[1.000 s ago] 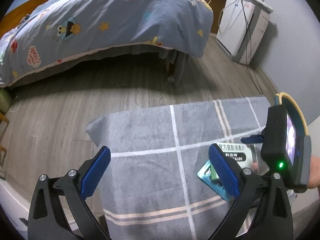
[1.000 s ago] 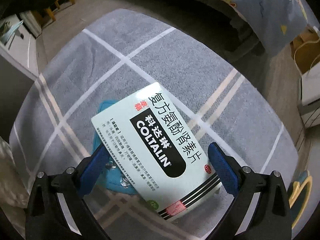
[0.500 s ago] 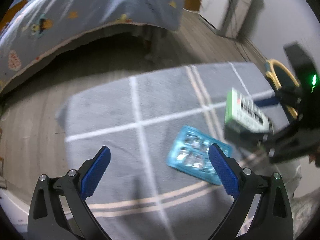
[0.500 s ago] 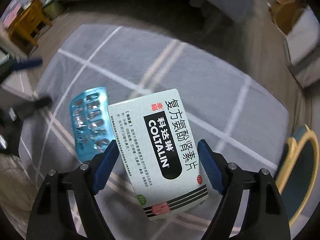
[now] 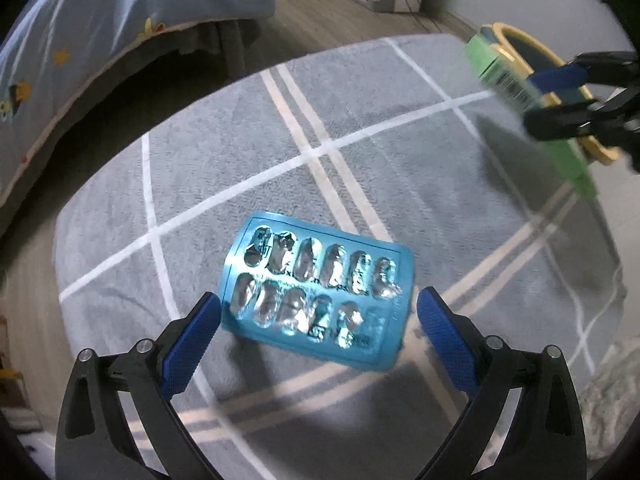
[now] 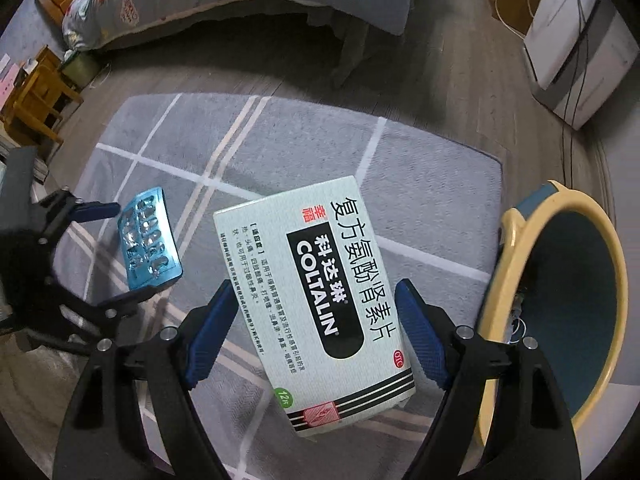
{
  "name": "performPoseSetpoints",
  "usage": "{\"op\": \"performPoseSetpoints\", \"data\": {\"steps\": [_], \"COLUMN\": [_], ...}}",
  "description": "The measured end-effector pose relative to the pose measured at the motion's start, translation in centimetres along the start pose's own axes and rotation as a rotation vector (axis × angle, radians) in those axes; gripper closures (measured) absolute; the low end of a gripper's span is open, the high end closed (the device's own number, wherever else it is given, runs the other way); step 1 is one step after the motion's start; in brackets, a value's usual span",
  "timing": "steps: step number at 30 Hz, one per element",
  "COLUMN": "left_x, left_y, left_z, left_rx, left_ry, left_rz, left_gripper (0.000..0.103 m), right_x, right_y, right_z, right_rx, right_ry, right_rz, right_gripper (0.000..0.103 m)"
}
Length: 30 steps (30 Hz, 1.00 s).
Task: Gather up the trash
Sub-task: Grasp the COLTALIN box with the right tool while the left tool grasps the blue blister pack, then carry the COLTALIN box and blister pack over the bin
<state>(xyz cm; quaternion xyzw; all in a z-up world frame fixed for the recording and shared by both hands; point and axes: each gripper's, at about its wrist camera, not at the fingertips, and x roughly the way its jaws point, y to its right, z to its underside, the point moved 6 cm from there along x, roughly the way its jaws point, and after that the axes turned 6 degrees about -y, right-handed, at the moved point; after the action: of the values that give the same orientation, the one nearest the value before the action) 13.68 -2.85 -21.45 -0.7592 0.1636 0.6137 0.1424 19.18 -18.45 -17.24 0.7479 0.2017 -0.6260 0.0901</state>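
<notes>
While the right hand-held gripper clamps the medicine box just beside the yellow-rimmed bin, nothing's binned yet. The left hand-held gripper hangs wide open around the empty blister pack on the rug.

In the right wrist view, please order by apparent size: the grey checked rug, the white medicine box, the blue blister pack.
1. Grey checked rug.
2. White medicine box, enlarged by nearness to the camera.
3. Blue blister pack.
</notes>
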Motion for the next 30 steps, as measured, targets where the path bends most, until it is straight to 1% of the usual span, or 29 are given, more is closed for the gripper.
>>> {"op": "performPoseSetpoints", "data": {"steps": [3, 6, 9, 10, 11, 13, 14, 17, 23, 25, 30], "left_x": [0.8, 0.8, 0.2, -0.1, -0.4, -0.4, -0.6, -2.0, -4.8, -5.6, -7.8], "left_y": [0.1, 0.1, 0.2, 0.3, 0.5, 0.4, 0.2, 0.5, 0.5, 1.4, 6.0], "left_z": [-0.6, -0.9, -1.3, -1.5, -1.7, -1.9, -2.0, -2.7, -4.1, -4.6, -7.1], "left_rx": [0.029, 0.034, 0.056, 0.064, 0.069, 0.039, 0.026, 0.062, 0.017, 0.028, 0.122], "left_ry": [-0.009, -0.017, -0.001, 0.009, 0.008, -0.004, -0.002, 0.040, 0.106, 0.127, 0.174], "left_rz": [-0.021, -0.007, -0.013, -0.013, -0.005, 0.017, 0.009, -0.041, -0.004, -0.004, 0.002], "left_gripper": [0.005, 0.006, 0.014, 0.024, 0.025, 0.025, 0.025, 0.025, 0.025, 0.025, 0.025], "right_x": [-1.0, -2.3, -3.8, -4.0, -4.5, -5.3, -5.8, -6.6, -8.3, -9.2, -11.5], "right_y": [0.2, 1.2, 2.2, 2.3, 2.7, 3.6, 4.2, 5.4, 7.7, 8.8, 12.8], "right_z": [0.0, 0.5, 1.1, 1.2, 1.4, 1.7, 1.9, 2.3, 3.6, 4.0, 5.3], "right_rx": [0.011, 0.020, 0.041, 0.046, 0.055, 0.073, 0.088, 0.115, 0.152, 0.183, 0.298], "right_ry": [0.028, 0.054, 0.083, 0.089, 0.097, 0.109, 0.118, 0.136, 0.166, 0.188, 0.250], "right_rz": [-0.019, -0.029, -0.034, -0.035, -0.034, -0.034, -0.038, -0.046, -0.033, -0.029, -0.011], "right_gripper": [0.024, 0.024, 0.024, 0.024, 0.024, 0.024, 0.024, 0.024, 0.024, 0.024, 0.024]}}
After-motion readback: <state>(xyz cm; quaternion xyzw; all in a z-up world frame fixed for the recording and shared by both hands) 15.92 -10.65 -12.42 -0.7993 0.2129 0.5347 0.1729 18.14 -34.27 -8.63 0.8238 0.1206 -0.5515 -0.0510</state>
